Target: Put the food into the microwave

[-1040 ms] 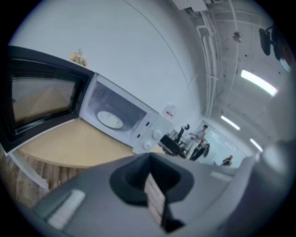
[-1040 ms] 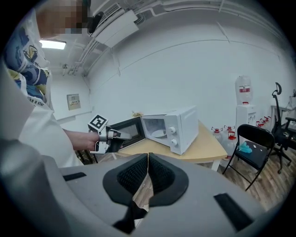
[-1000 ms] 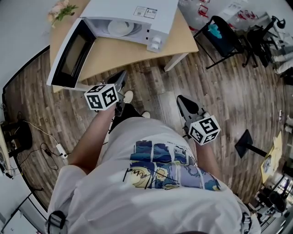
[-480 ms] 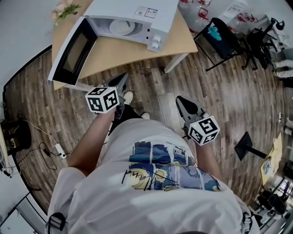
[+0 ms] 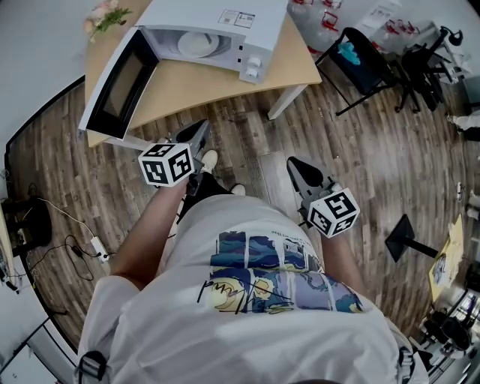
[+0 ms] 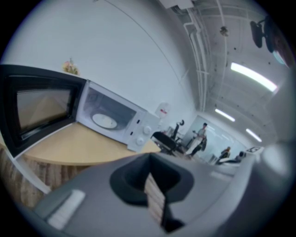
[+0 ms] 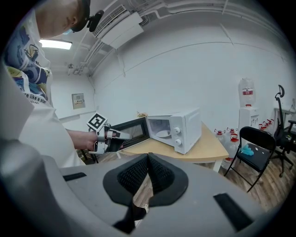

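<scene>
Left gripper (image 5: 199, 132): jaws pressed together with nothing between them. In the head view the tips point to 12 o'clock, near the front edge of the worktop (image 5: 202, 86).
Right gripper (image 5: 297, 165): jaws pressed together, empty. It is held over the wooden floor (image 5: 247, 135), at 4 o'clock of the left gripper.
Microwave (image 5: 217, 26): white, standing on the worktop at 12 o'clock of the left jaws and 11 o'clock of the right jaws, apart from both.
Door (image 5: 118, 84): swung wide open at 8 o'clock of the cavity, its dark window facing up.
Turntable (image 5: 198, 45): white round plate lying inside the cavity.
Flowers (image 5: 105, 15): at the worktop's 10 o'clock corner.
Folding chair (image 5: 360, 56): black, on the floor at 2 o'clock of the right jaws, well apart.
</scene>
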A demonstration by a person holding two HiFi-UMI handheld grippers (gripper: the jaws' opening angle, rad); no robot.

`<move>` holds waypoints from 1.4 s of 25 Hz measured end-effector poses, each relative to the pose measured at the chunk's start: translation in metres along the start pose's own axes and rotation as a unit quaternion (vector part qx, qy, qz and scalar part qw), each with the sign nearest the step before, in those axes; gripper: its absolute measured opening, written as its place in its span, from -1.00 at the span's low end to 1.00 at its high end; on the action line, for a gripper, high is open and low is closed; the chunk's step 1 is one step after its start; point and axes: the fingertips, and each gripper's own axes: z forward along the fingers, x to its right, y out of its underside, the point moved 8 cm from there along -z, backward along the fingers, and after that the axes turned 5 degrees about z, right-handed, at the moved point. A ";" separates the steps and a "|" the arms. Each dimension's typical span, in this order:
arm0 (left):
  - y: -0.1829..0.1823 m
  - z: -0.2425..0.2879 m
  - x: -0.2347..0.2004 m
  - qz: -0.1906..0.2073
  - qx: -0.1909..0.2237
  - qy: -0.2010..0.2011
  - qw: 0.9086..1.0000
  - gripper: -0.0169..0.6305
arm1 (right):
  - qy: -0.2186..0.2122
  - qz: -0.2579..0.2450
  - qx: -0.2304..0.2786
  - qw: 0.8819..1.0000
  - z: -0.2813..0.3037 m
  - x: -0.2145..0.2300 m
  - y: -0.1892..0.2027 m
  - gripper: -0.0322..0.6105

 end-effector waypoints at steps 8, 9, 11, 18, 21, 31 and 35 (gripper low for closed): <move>0.008 -0.008 -0.001 -0.007 -0.002 -0.007 1.000 -0.92 | -0.009 -0.009 -0.004 1.000 0.001 -0.006 0.002 -0.88; 0.009 -0.009 -0.002 -0.008 -0.002 -0.008 1.000 -0.92 | -0.010 -0.010 -0.005 1.000 0.001 -0.006 0.003 -0.88; 0.011 -0.010 -0.002 -0.010 -0.004 -0.010 1.000 -0.92 | -0.012 -0.011 -0.007 1.000 0.002 -0.007 0.004 -0.88; 0.013 -0.007 -0.006 -0.016 -0.004 -0.016 1.000 -0.92 | -0.015 -0.012 -0.011 1.000 0.006 -0.004 0.006 -0.88; 0.013 -0.006 -0.008 -0.017 -0.006 -0.017 1.000 -0.92 | -0.015 -0.011 -0.013 1.000 0.009 -0.003 0.006 -0.88; 0.006 0.002 -0.021 -0.022 -0.007 -0.028 0.999 -0.92 | -0.022 -0.011 -0.016 1.000 0.024 0.007 0.000 -0.88; 0.002 0.012 -0.024 -0.024 -0.008 -0.026 0.999 -0.92 | -0.017 -0.010 -0.019 1.000 0.027 0.014 -0.003 -0.88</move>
